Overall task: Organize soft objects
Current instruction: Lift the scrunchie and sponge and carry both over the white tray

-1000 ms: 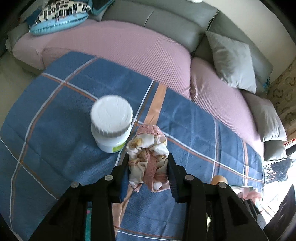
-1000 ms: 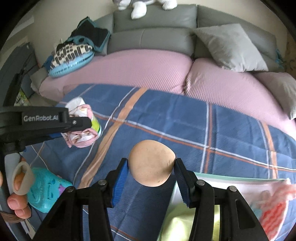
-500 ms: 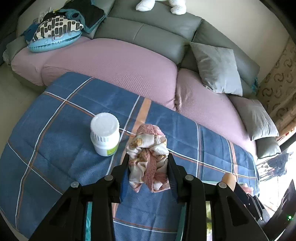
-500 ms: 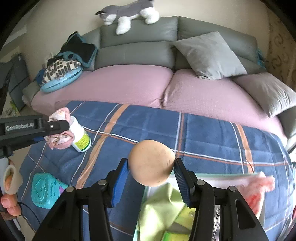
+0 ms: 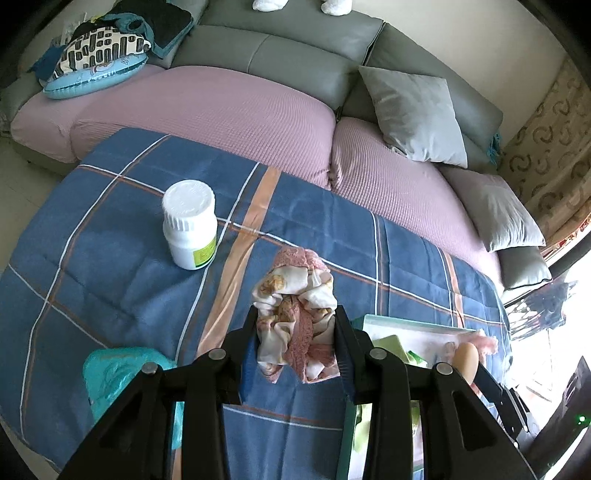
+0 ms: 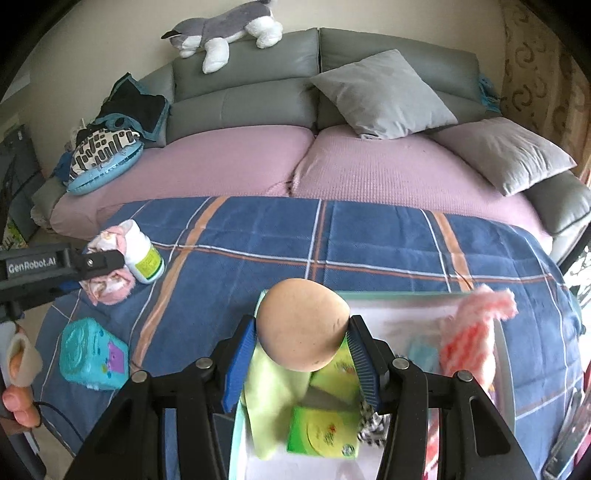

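Note:
My left gripper point(image 5: 295, 347) is shut on a crumpled pink-and-white floral cloth point(image 5: 295, 306), held above the blue plaid blanket point(image 5: 110, 258). In the right wrist view that same cloth point(image 6: 109, 269) and left gripper point(image 6: 99, 262) show at the far left, in front of the white bottle. My right gripper point(image 6: 303, 350) is shut on a tan egg-shaped soft ball point(image 6: 303, 328), hanging over a clear storage bin point(image 6: 502, 354) that holds a yellow-green cloth point(image 6: 273, 398), a green packet point(image 6: 325, 432) and a pink-striped fluffy sock point(image 6: 472, 332).
A white pill bottle point(image 5: 190, 225) stands on the blanket. A teal toy box point(image 6: 92, 354) lies near the blanket's front left. Behind is a grey sofa with pink seat covers point(image 5: 221, 107), grey cushions point(image 5: 413, 110) and a plush dog point(image 6: 221, 33). A person's fingers point(image 6: 18, 391) show at left.
Both grippers rose and pulled back from the blanket with their loads. The right gripper and the ball now hang over the bin; the white bottle looks farther from the left gripper.

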`<state>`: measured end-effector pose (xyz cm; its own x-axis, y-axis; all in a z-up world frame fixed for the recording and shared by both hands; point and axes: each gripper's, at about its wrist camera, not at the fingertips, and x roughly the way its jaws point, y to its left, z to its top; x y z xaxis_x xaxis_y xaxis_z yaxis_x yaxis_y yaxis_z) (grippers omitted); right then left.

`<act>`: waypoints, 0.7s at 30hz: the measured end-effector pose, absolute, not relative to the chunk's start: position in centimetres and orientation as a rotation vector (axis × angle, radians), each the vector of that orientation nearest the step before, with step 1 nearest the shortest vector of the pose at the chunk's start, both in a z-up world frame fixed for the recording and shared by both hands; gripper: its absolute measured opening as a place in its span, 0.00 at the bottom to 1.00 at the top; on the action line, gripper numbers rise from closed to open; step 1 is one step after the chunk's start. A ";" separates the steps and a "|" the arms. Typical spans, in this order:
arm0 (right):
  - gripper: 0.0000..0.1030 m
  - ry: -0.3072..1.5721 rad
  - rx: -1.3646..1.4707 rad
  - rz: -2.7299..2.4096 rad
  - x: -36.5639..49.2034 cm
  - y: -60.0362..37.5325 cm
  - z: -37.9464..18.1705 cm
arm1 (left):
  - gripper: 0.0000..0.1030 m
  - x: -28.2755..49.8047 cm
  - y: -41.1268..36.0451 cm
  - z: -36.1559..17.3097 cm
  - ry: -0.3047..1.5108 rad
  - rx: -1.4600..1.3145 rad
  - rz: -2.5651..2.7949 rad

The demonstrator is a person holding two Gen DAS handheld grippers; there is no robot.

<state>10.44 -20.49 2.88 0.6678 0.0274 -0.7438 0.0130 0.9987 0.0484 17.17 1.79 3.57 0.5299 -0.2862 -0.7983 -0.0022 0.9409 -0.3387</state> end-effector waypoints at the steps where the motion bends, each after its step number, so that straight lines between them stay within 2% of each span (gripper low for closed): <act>1: 0.52 0.840 0.056 0.006 9.9 -20.7 2.8 | 0.37 16.8 1.8 3.6 1.001 -0.314 -0.173; 21: 0.52 0.838 0.142 -0.092 4.5 -25.1 2.3 | 0.37 12.1 -1.8 3.6 1.004 -0.243 -0.269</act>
<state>4.52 -25.11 2.27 0.6654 -0.0256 -0.7460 0.1375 0.9865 0.0887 12.05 -1.77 3.57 0.5091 -0.3319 -0.7941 0.1099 0.9402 -0.3225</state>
